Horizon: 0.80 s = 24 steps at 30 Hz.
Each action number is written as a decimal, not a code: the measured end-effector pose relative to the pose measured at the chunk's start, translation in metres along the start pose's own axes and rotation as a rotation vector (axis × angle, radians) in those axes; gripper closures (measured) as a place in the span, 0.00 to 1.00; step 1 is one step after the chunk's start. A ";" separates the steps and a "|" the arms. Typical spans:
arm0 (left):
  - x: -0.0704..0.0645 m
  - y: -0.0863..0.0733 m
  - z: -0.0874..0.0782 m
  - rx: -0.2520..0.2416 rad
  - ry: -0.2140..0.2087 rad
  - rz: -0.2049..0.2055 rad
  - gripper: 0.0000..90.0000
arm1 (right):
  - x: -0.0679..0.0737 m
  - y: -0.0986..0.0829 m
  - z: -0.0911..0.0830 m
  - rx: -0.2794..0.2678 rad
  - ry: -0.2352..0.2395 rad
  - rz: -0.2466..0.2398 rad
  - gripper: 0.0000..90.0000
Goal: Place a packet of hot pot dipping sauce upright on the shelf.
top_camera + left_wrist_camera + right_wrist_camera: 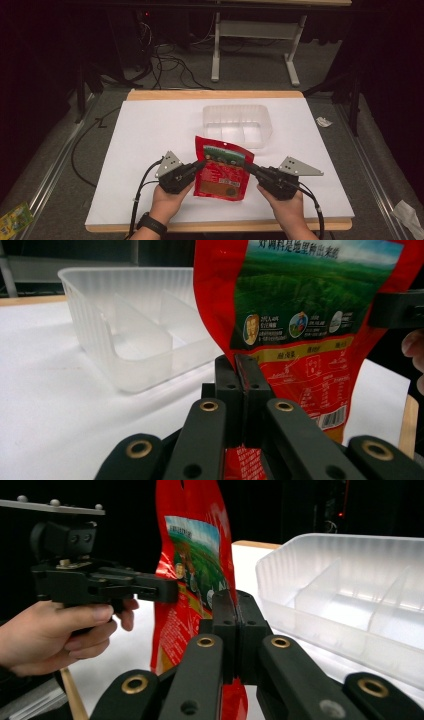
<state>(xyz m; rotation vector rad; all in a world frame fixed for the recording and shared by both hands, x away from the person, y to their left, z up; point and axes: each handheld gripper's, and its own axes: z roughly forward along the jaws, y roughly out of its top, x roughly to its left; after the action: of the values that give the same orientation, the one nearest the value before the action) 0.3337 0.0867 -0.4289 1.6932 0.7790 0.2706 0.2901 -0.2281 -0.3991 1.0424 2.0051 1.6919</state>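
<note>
red snack pouch (pixel 222 169) hangs over the white tabletop (pixel 150 130) in a dark room, clamped by left gripper (pixel 199 165) and right gripper (pixel 250 168); divided clear tray (pixel 237 125) just behind.

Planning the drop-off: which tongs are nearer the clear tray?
Right. Right tongs sit just below the tray's near edge; left tongs farther left. Both grip the red pouch.

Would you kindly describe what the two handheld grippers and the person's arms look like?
Both the left gripper and right gripper are black, with brass-coloured pivot rivets, a grey three-cornered plate on top and a trailing black cable. The forearms are bare; a black wristwatch sits on the left wrist.
</note>
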 end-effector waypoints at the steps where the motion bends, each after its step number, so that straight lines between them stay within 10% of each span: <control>1: 0.001 -0.002 0.000 0.004 0.009 -0.003 0.98 | 0.000 -0.002 0.000 0.003 0.025 0.001 0.91; 9: 0.002 -0.005 -0.001 0.012 0.018 -0.003 0.91 | -0.005 -0.010 0.013 0.056 0.108 0.039 0.69; 24: 0.001 -0.006 -0.001 0.008 0.012 0.006 0.88 | -0.009 -0.029 0.043 0.260 0.166 0.056 0.83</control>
<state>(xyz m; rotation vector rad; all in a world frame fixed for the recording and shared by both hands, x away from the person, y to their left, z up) 0.3315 0.0888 -0.4340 1.7027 0.7848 0.2825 0.3145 -0.2047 -0.4391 1.0793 2.3741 1.6231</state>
